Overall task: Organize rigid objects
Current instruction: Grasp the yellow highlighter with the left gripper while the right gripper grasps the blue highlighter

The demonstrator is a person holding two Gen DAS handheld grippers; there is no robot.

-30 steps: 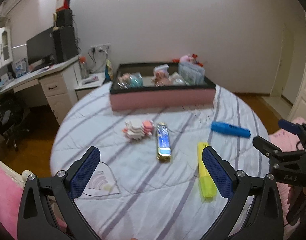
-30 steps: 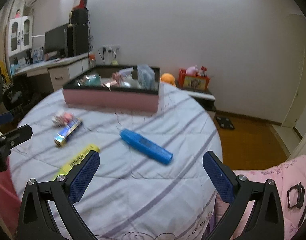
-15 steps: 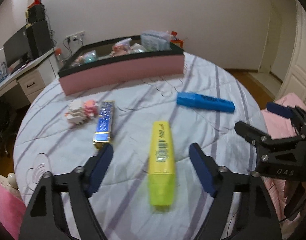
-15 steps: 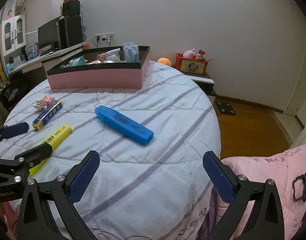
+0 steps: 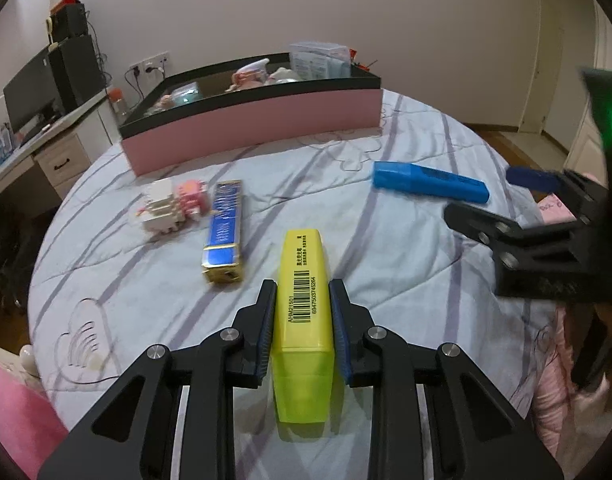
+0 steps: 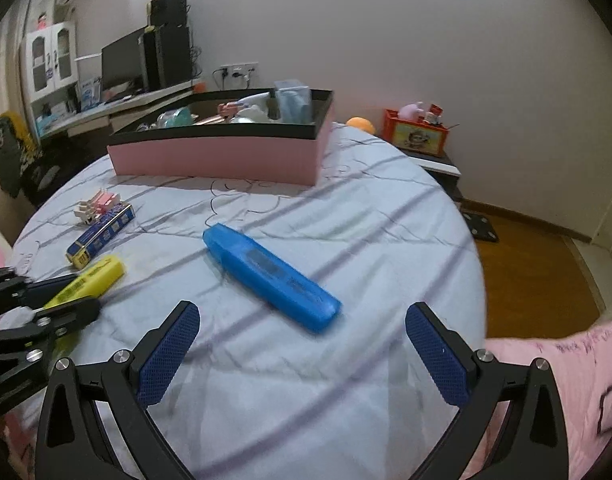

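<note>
Yellow plastic fills the left gripper [image 5: 301, 314]: its jaws, wide apart a second ago, are closing onto the yellow highlighter [image 5: 303, 320], pads against both flanks, marker lying on the bedsheet [image 5: 386, 280]. The pickup looks begun. To its right, the right gripper [image 6: 301, 354] hangs spread open, the blue highlighter [image 6: 271, 276] just ahead; the pink box [image 5: 257, 132] stands beyond.
</note>
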